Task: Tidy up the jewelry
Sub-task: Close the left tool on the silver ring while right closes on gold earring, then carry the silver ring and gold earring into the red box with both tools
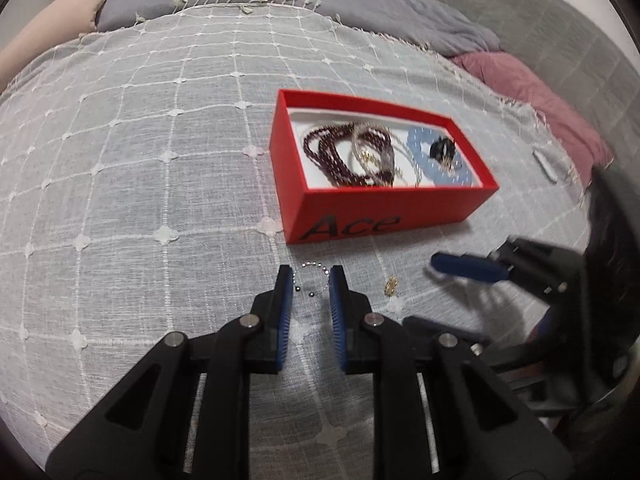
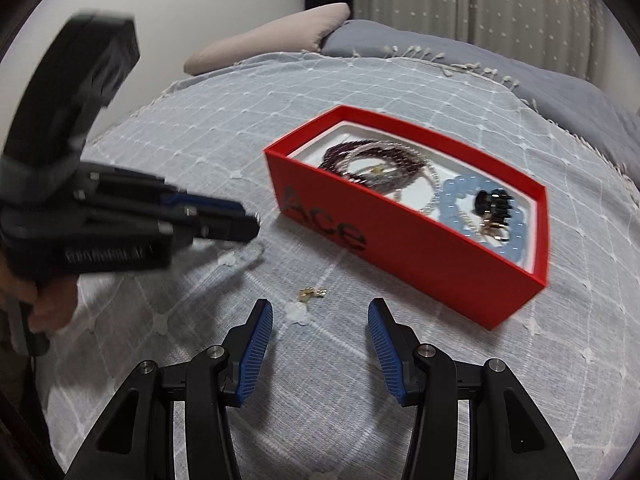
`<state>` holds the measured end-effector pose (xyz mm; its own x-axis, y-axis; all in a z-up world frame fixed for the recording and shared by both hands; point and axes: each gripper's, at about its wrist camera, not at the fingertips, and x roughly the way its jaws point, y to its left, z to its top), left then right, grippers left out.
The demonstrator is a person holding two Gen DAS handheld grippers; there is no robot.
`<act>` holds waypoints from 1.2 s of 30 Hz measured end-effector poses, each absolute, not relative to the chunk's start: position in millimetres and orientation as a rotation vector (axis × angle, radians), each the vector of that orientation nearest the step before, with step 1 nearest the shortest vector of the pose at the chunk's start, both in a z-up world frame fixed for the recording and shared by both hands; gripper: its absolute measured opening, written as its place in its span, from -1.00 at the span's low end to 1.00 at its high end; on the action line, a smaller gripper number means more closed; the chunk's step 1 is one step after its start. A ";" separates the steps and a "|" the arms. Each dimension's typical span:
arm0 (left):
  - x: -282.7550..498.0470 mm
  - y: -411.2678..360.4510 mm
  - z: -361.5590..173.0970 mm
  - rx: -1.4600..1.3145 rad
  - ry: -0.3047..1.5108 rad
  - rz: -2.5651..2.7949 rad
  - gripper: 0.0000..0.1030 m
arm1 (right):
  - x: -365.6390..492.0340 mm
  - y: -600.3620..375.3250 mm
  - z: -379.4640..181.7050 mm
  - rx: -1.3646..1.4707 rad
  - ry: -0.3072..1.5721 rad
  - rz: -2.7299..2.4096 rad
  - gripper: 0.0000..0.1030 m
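Observation:
A red "Ace" box (image 1: 384, 216) (image 2: 400, 256) lies on the bed and holds dark red bead strands (image 1: 328, 152), a light blue bead bracelet (image 1: 436, 160) (image 2: 460, 204) and a black clip (image 1: 442, 149). A thin silver beaded bracelet (image 1: 310, 280) lies on the cloth between the fingertips of my left gripper (image 1: 311, 276), which is open around it. A small gold earring (image 1: 391, 285) (image 2: 312, 293) lies on the cloth just ahead of my right gripper (image 2: 320, 308), which is open and empty. The left gripper also shows in the right wrist view (image 2: 244, 224).
A grey checked throw (image 1: 140, 180) covers the bed. Grey, beige and pink pillows (image 1: 532, 92) lie at the far edge. A small white object (image 1: 545, 163) lies on the cloth right of the box.

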<state>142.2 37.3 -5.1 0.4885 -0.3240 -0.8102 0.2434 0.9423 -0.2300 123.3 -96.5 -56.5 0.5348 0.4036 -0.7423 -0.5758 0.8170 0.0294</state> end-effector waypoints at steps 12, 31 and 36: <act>144.4 47.5 5.5 -0.170 0.983 -0.361 -0.61 | 135.7 -82.2 -70.1 -0.214 0.800 0.615 -0.40; 144.2 48.3 11.2 -0.171 0.967 -0.367 -0.61 | 125.1 -80.1 -59.7 -0.273 0.778 0.595 -0.81; 142.9 48.8 15.6 -0.173 0.956 -0.373 -0.61 | 125.7 -96.1 -42.8 -0.211 0.768 0.598 -0.81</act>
<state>142.9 48.8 15.6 0.5193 -0.3844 -0.7633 0.2335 0.9230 -0.3060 125.7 -96.1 -42.8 0.5641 0.4289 -0.7056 -0.5782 0.8152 0.0332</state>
